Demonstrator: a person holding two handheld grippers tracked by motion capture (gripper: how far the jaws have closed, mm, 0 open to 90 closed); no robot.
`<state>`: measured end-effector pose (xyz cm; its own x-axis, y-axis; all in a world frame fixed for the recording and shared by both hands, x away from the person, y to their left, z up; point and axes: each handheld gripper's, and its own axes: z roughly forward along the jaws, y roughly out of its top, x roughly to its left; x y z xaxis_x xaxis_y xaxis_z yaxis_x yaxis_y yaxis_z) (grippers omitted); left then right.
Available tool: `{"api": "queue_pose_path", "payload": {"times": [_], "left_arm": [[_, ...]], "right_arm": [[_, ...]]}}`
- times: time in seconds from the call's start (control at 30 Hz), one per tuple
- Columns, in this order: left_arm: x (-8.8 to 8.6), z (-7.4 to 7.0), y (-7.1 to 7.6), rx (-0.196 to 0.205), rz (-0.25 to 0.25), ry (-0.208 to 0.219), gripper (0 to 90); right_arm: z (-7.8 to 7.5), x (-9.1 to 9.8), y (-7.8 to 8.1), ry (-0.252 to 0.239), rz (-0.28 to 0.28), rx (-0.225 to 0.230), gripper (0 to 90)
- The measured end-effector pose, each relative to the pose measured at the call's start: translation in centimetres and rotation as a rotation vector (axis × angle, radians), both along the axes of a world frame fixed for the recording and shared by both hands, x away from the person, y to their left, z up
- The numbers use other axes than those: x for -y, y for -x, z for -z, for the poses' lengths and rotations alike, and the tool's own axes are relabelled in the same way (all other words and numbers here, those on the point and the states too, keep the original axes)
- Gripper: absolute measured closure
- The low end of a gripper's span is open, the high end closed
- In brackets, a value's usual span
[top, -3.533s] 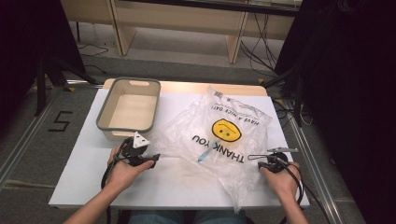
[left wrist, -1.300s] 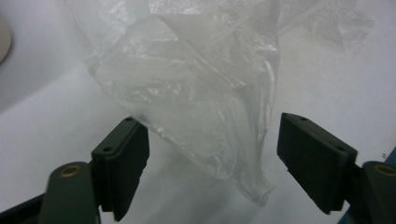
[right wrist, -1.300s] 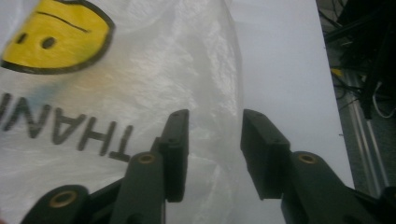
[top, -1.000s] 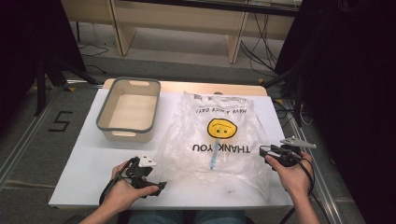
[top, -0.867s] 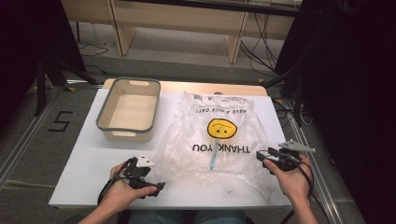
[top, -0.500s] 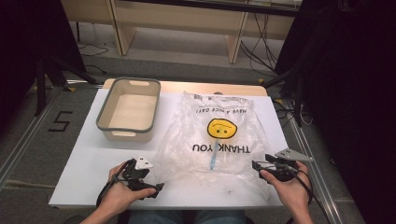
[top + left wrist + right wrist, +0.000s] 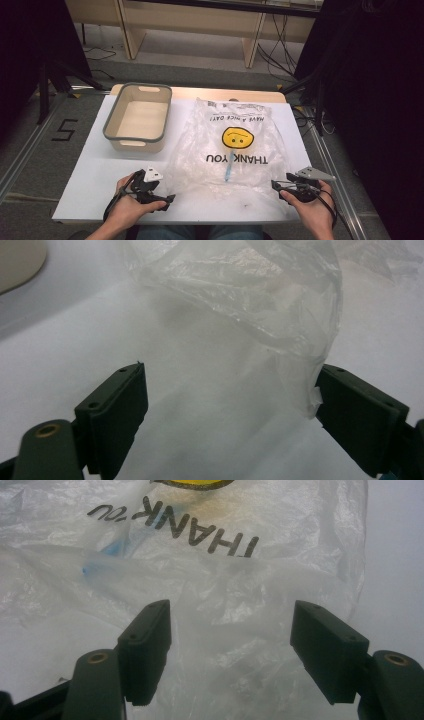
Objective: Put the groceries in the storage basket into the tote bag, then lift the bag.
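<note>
A clear plastic bag (image 7: 235,145) printed with a yellow smiley and "THANK YOU" lies flat on the white table (image 7: 100,170), with a small blue item (image 7: 228,170) inside it. My left gripper (image 7: 167,192) is at the bag's near left corner. In the left gripper view it (image 7: 230,410) is open, and a loose fold of bag (image 7: 300,340) hangs against the right jaw. My right gripper (image 7: 277,187) is at the bag's near right corner. Its jaws (image 7: 230,645) have just been opening and stand wide over the bag's film (image 7: 225,595), with the pads off it.
A beige basin (image 7: 137,117) with a grey rim stands empty at the table's back left, beside the bag. The table's near edge runs just under both hands. Bare white tabletop lies left of my left hand.
My right gripper has slid along the bag's right edge toward the near corner and its jaws have widened. The left hand has stayed put. Earlier the bag lay askew; now it lies straight.
</note>
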<state>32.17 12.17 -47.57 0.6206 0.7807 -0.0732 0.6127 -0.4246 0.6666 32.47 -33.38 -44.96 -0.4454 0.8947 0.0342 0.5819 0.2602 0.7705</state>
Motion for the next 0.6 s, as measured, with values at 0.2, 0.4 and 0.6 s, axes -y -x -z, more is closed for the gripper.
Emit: {"api": "queue_pose_path", "payload": {"times": [0.2,0.4,0.6], "left_arm": [[-0.18,-0.02,-0.06,0.001,-0.001,-0.003,15.8],[-0.14,-0.04,-0.06,0.002,-0.006,0.005,15.9],[-0.07,-0.21,0.00,0.001,-0.013,0.009,16.2]], "right_arm": [[0.07,0.13,0.10,0.000,0.010,-0.003,33.8],[0.15,0.18,0.14,-0.004,0.008,-0.006,33.8],[0.15,0.15,0.26,-0.009,0.001,-0.003,33.3]]}}
